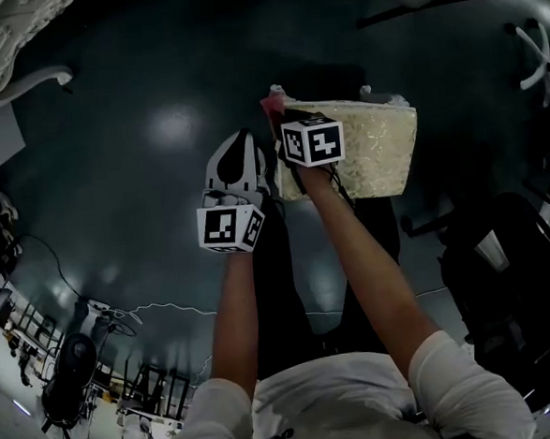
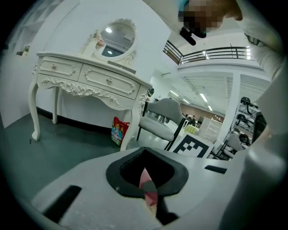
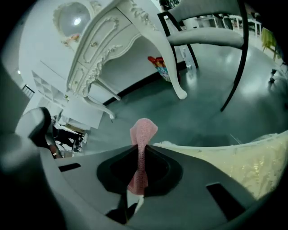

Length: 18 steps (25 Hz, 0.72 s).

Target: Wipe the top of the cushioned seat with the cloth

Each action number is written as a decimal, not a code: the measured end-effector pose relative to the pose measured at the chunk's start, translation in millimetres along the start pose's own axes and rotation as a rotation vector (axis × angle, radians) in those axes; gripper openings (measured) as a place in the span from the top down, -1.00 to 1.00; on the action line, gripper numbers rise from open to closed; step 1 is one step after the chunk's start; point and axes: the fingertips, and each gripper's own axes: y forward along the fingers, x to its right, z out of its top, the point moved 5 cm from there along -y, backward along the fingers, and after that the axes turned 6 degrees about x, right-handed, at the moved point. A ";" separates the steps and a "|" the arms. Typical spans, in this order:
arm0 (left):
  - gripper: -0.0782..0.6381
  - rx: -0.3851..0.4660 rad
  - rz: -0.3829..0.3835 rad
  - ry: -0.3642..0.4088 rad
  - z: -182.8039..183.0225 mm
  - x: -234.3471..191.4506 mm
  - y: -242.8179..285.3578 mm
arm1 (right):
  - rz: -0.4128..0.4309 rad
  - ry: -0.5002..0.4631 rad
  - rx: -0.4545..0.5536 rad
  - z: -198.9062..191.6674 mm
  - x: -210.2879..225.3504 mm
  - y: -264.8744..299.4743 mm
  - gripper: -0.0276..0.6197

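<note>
Head view, items as I count them. Cream textured cushioned seat: one, at 1 o'clock from my forearms. Its left edge and near-left corner lie under the right gripper.

Pink knitted cloth: one that I can count, at the seat's far-left corner, 11 o'clock from that gripper's marker cube.

Right gripper: I read its jaws as closed on the cloth, with a fold standing up past the tips.

Left gripper: just beside the right one, at its 8 o'clock, off the seat and over the floor. Its jaws are closed, with a sliver of the same pink pinched in their seam.

Dark glossy floor: open from 9 to 12 o'clock of the seat.

White carved dressing table: one, at the head view's 10 o'clock corner.

Grey padded chair with black legs: one, beside the table.
</note>
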 end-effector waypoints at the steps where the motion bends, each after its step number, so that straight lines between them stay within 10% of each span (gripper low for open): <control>1: 0.74 0.001 0.001 -0.001 -1.6 -0.6 1.5 | -0.022 -0.007 -0.025 -1.7 5.1 1.4 0.84; 18: 0.74 -0.068 -0.078 0.006 -38.3 54.3 31.8 | -0.095 0.022 0.025 10.2 74.2 -44.1 0.84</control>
